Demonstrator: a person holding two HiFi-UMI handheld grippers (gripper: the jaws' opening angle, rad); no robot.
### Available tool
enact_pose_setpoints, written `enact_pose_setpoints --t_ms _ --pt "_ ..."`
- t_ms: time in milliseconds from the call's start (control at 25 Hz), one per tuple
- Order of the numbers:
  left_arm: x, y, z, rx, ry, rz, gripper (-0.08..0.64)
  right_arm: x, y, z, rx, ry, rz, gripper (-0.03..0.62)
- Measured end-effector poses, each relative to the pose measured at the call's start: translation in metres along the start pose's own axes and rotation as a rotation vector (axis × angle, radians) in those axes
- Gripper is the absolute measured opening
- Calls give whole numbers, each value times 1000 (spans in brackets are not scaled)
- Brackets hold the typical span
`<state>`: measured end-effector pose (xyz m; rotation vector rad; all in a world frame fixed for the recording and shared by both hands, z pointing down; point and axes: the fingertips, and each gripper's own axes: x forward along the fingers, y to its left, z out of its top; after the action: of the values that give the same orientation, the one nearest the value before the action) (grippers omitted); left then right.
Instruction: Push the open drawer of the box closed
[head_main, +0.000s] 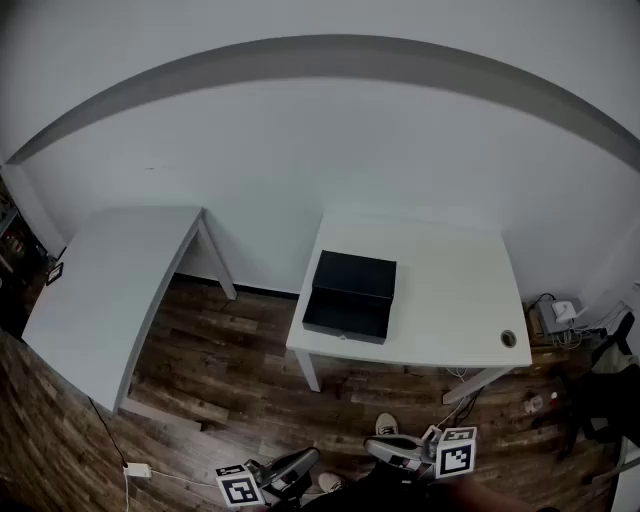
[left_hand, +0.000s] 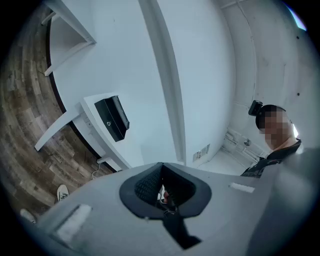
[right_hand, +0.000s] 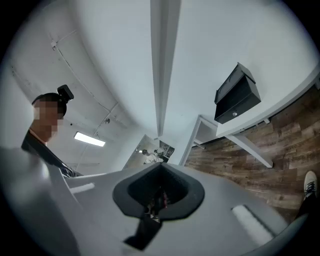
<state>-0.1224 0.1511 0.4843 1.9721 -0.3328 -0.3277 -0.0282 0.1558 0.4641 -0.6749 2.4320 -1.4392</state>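
Note:
The black box (head_main: 350, 296) sits on the white table (head_main: 450, 300), its drawer (head_main: 345, 322) pulled out toward the near edge. Both grippers hang low by my body, far from the table and over the wooden floor. The left gripper (head_main: 312, 456) and the right gripper (head_main: 372, 446) point toward each other, with nothing in either. In the left gripper view the left gripper (left_hand: 161, 167) has its jaws together, and the box (left_hand: 112, 118) shows small and far off. The right gripper (right_hand: 160, 167) is shut too, with the box (right_hand: 237, 96) at the upper right of its view.
A second white table (head_main: 110, 280) stands to the left, with a strip of floor between the two. A shoe (head_main: 386, 424) shows just ahead of the grippers. Cables and a small device (head_main: 555, 318) lie at the right wall, and a dark object (head_main: 605, 395) stands near them.

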Motion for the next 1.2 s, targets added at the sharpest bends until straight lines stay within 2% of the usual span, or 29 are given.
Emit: enact_pose_setpoints --t_ms 520,720,960,1200 --pt "2 -1 -4 -5 -1 -3 0 -3 0 -2 2 0 -2 2" --pt "2 -3 -6 7 8 -8 0 -5 6 3 -35 -21 12 3" --pt "6 -5 -8 7 15 -21 0 -17 -9 19 -49 -73 -63 5" --pt "12 -1 -3 31 7 6 0 -32 -31 63 -106 -116 -152 28"
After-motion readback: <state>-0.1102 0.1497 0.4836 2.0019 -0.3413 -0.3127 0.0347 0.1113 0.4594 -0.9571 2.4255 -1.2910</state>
